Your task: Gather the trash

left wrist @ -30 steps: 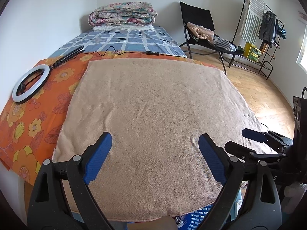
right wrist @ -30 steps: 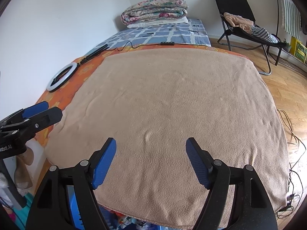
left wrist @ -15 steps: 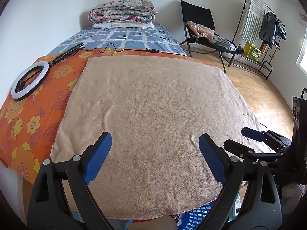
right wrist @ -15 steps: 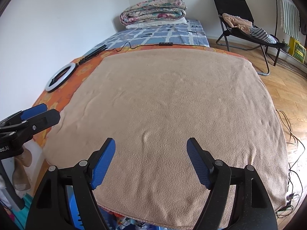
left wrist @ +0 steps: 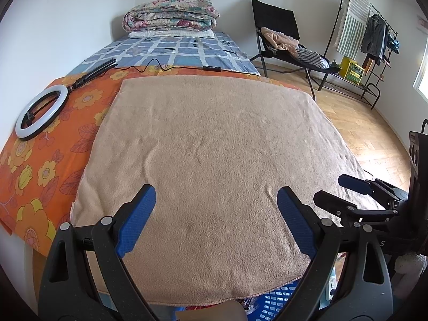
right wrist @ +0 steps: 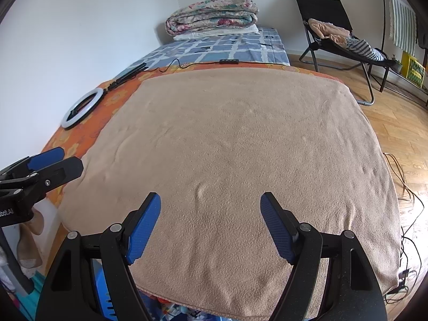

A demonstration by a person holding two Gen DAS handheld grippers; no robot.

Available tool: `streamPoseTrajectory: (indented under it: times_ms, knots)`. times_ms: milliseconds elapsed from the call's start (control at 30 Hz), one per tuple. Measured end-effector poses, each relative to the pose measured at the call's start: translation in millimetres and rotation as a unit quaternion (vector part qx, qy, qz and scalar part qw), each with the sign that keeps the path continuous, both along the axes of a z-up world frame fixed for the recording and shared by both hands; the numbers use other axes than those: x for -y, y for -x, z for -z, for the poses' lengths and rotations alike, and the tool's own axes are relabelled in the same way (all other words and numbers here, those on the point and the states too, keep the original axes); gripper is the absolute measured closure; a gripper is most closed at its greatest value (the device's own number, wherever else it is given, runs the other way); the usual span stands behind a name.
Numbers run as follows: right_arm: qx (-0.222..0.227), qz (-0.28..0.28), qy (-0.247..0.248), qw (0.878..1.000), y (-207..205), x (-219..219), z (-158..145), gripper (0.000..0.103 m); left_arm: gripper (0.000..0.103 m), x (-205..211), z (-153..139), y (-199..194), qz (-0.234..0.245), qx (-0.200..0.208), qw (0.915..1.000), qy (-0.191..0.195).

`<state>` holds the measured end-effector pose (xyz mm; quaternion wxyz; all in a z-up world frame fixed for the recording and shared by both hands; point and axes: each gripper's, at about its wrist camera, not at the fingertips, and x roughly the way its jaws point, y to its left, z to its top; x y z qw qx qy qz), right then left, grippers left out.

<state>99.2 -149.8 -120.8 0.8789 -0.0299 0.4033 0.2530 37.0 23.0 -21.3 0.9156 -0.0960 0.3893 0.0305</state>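
Beige blanket [left wrist: 214, 160] shows no trash, so I hold the left gripper [left wrist: 216, 203] and right gripper [right wrist: 210, 210] above it, both spread apart (empty), ready to search.

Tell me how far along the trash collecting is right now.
Nothing shows as collected. Both the left gripper and the right gripper are open and empty above the tan blanket. No trash is visible on the blanket; a blue basket peeks from under its near edge. Finding and picking up trash is all still left.
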Motion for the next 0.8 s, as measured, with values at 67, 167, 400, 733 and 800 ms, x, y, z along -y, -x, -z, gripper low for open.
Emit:
streamPoseTrajectory:
  times_ms: [67, 167, 400, 733, 800]
  knots:
    - [0.0, 0.0, 0.0, 1.0, -0.1, 0.6, 0.2, 0.026, 0.009, 0.2, -0.2, 0.0, 0.0, 0.0, 1.0, -0.001]
    - [-0.001, 0.001, 0.001, 1.0, 0.4, 1.5, 0.4, 0.026, 0.009, 0.4, -0.4, -0.4, 0.0, -0.001, 1.0, 0.0]
    - [-0.001, 0.002, 0.001, 1.0, -0.5, 1.5, 0.5, 0.026, 0.009, -0.6, 3.9, 1.0, -0.002, -0.01, 0.9999, -0.004]
    - [-0.002, 0.004, 0.002, 1.0, 0.1, 2.9, 1.5, 0.026, 0.009, -4.9, 5.0, 1.4, -0.01, -0.021, 0.9997, 0.0]
    - [-0.003, 0.004, 0.002, 1.0, 0.0, 3.5, 1.7, 0.026, 0.009, -5.8, 4.4, 0.9, -0.01, -0.021, 0.9997, 0.006]
